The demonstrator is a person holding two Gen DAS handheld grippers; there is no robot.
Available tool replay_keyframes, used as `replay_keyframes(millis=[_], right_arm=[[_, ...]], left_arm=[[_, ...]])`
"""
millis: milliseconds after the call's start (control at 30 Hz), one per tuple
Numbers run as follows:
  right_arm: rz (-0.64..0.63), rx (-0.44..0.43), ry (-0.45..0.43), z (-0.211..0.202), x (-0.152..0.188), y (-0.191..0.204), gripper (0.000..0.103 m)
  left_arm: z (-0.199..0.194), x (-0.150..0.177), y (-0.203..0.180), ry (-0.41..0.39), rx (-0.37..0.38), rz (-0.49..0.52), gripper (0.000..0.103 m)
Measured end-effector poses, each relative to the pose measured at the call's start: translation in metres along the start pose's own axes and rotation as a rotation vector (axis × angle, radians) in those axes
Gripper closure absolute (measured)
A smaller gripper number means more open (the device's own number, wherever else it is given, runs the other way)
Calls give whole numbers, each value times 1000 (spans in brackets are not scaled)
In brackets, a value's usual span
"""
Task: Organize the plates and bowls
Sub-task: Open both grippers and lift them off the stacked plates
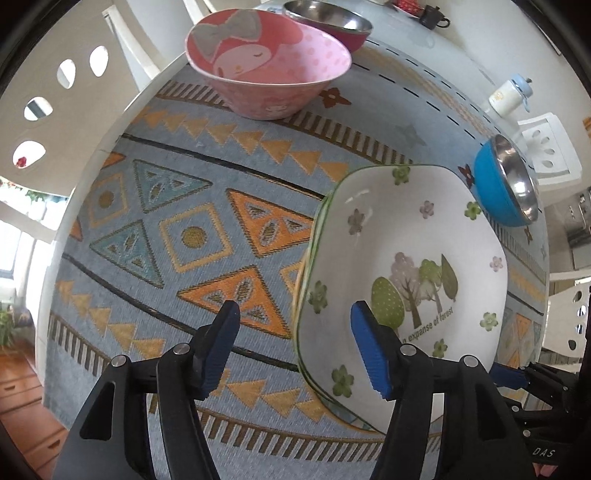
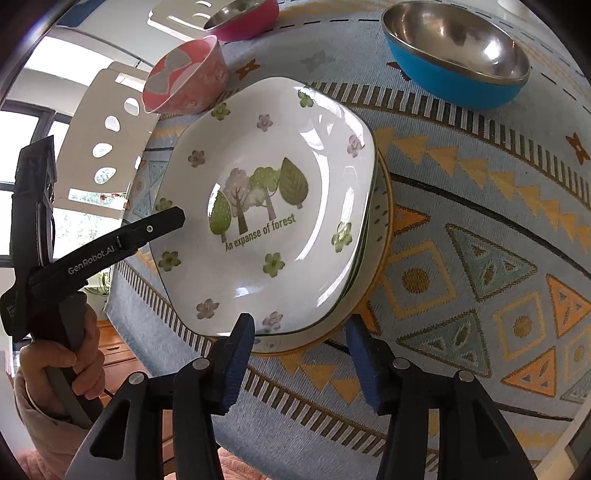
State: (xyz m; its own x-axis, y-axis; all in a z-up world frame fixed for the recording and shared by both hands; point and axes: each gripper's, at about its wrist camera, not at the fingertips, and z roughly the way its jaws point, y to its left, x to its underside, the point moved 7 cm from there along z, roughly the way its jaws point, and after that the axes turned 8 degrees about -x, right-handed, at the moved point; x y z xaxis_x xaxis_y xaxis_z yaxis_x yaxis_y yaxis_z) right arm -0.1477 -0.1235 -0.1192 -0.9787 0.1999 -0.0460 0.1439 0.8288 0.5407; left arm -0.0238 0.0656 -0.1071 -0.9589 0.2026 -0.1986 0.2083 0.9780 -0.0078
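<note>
A white square plate printed with trees (image 1: 406, 240) (image 2: 266, 206) lies on top of a small stack of plates on the patterned cloth. My left gripper (image 1: 295, 314) is open and straddles the stack's left rim: one finger is over the cloth and the other over the plate, with neither pad pressing. My right gripper (image 2: 300, 325) is open at the stack's near edge, with the rim in the gap between its fingers. Beyond the stack stand a pink cartoon bowl (image 1: 266, 62) (image 2: 184, 77), a blue steel-lined bowl (image 1: 506, 184) (image 2: 454, 51) and a magenta steel-lined bowl (image 1: 328, 18) (image 2: 240, 14).
The round table's edge (image 1: 110, 122) curves close on the left. White chairs with oval holes (image 2: 107, 147) stand around it. A dark mug (image 1: 432, 16) and a small white bottle (image 1: 509, 96) sit at the far side. A hand (image 2: 62, 362) holds the left tool.
</note>
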Motion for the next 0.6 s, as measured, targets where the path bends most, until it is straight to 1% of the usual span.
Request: replay_keyframes(millis=[100,267,433,500,600], right_arm=[[-6,-5,4,-1,-1,-1,52],[-16,-12,6,-5,-5,-3,52],[-10,-20,-4,-8,-11,-8,52],[-6,-23,-12,-12,-15,-12,52],[1,-26,-26,-19,-21,-17,52]], left_arm=[[2,-1,5,19,-16,-18,37],[4,-4,3,27,-27,-18,35],[5,-9,-3,37,-34,-15,35],[5,-11,-5,42,-34,-10,31],[2,-19,-12,36,-50,1,31]])
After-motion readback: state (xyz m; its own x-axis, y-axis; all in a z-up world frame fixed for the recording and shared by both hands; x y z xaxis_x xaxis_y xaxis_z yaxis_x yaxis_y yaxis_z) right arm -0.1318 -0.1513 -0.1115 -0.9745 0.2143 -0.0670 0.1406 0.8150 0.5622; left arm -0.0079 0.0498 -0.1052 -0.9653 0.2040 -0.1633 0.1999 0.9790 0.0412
